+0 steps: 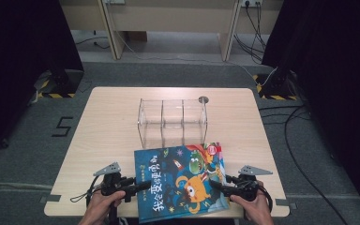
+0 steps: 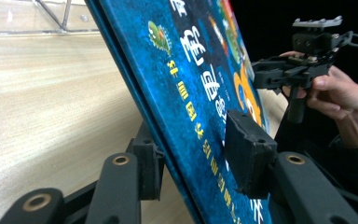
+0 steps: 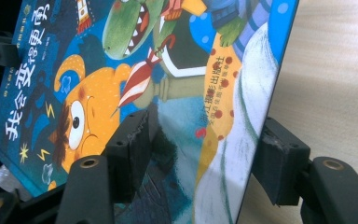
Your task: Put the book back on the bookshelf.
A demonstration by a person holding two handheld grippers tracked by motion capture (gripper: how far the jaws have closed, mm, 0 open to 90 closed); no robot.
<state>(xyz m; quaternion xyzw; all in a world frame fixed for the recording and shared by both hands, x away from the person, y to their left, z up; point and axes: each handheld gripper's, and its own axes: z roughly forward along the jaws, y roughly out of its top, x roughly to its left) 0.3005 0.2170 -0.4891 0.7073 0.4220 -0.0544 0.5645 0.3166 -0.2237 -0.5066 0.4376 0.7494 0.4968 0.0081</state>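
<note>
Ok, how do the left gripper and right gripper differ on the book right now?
The left gripper is at the book's spine edge, the right gripper at its open edge. The left gripper's pads press the covers; the right gripper's pads seem to stand just off them. Both straddle the book.

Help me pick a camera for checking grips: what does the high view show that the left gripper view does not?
High view alone: the whole table, the clear three-compartment organizer beyond the picture book, and both tongs at the book's side edges, the left tongs and the right tongs.

Left gripper view alone: its pads pressing both faces of the tilted book's edge.

Both share: the book, the wooden tabletop and the right tongs.
</note>
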